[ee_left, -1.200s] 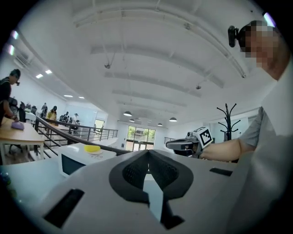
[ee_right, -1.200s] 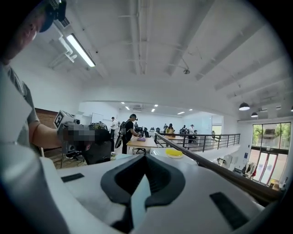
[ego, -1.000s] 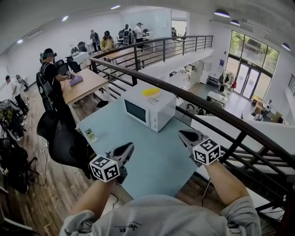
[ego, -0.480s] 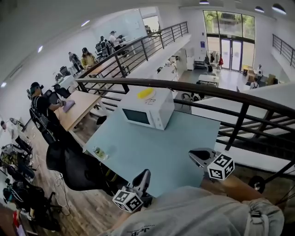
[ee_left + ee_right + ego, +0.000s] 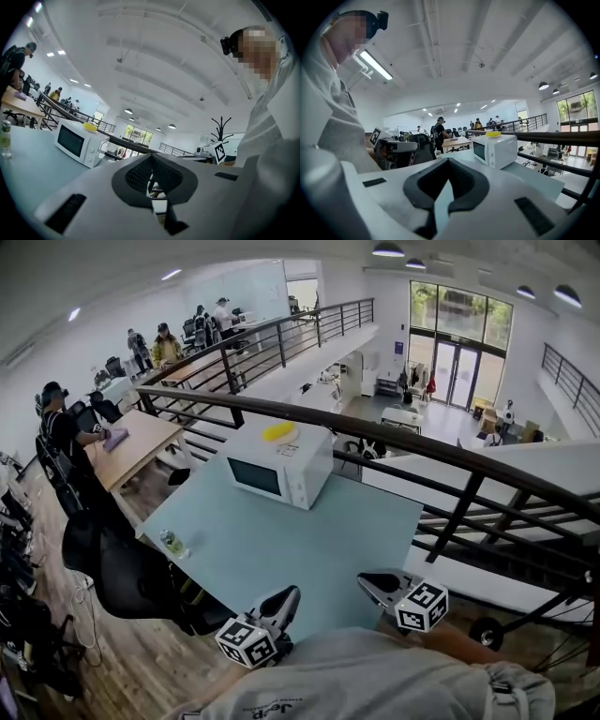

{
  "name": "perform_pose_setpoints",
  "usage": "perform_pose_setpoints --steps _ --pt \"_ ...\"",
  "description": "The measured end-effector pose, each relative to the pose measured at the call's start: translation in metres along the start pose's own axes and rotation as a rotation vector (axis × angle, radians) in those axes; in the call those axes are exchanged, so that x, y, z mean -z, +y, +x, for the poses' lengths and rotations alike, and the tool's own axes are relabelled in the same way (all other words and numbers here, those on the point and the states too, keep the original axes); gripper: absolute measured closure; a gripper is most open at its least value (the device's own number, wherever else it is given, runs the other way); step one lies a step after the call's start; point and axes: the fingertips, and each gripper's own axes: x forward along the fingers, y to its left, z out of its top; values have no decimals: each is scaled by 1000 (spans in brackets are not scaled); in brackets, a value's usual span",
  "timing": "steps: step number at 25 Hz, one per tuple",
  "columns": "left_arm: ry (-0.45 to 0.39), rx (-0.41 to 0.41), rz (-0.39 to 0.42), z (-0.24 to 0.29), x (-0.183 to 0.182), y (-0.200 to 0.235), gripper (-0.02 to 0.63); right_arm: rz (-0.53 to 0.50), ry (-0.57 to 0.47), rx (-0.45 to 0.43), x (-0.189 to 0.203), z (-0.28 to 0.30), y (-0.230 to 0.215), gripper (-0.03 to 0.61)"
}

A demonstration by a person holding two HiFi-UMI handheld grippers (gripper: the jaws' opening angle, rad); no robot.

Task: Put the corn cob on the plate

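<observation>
Left gripper [image 5: 286,596] and right gripper [image 5: 368,582] sank; corn cob [image 5: 278,431] lies sideways atop microwave [image 5: 300,470]

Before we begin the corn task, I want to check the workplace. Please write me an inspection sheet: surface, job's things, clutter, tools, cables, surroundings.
surface: light blue table, mostly bare.
job's things: one yellow thing lies on top of the white microwave; it is too small to tell whether it is the cob or the plate.
clutter: a small bottle stands at the table's left edge.
tools: left tool and right tool are both shut and empty, held apart at the table's near edge.
cables: nothing seen on the table.
surroundings: a black chair is left of the table, a black railing runs behind it, and people are at desks farther off.
</observation>
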Motion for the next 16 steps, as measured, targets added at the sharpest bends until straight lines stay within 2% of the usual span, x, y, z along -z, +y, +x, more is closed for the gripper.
perform_pose_setpoints --steps 16 --pt "-8 -46 2 -7 4 4 595 -42 3 -75 -2 16 2 563"
